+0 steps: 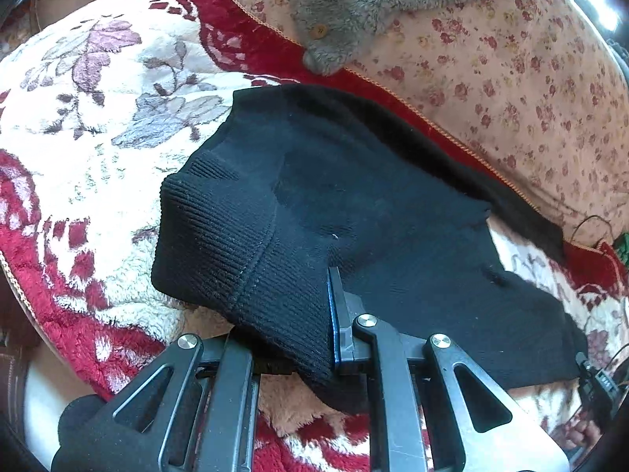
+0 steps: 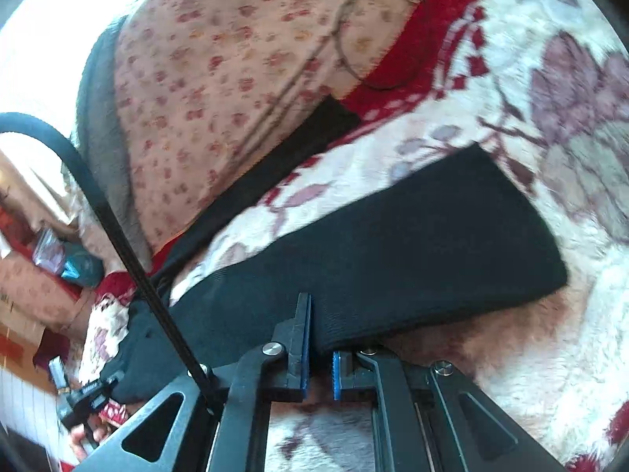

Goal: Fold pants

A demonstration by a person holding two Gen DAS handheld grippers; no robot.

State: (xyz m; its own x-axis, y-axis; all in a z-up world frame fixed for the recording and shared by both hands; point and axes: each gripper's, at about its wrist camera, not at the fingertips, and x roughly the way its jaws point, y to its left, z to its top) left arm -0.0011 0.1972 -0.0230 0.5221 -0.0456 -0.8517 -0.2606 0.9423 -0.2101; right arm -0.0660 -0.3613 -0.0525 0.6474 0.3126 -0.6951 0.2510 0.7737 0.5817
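Black knit pants (image 1: 334, 204) lie on a red and white floral fleece blanket (image 1: 98, 126). My left gripper (image 1: 310, 314) is shut on the ribbed waistband, which drapes over its left finger and hides it; the blue pad of the right finger (image 1: 333, 314) shows. In the right wrist view the pants (image 2: 412, 244) lie folded across the blanket (image 2: 550, 157). My right gripper (image 2: 320, 338) is shut on the pants' near edge, with black cloth pinched between its blue pads (image 2: 306, 346).
A pink floral sheet (image 1: 511, 78) lies beyond the blanket, with a grey fleece garment (image 1: 354, 8) with buttons on it. The other gripper and hand show at the right edge (image 1: 597, 385) and at lower left (image 2: 86, 397). A black strap (image 2: 118, 228) crosses the right wrist view.
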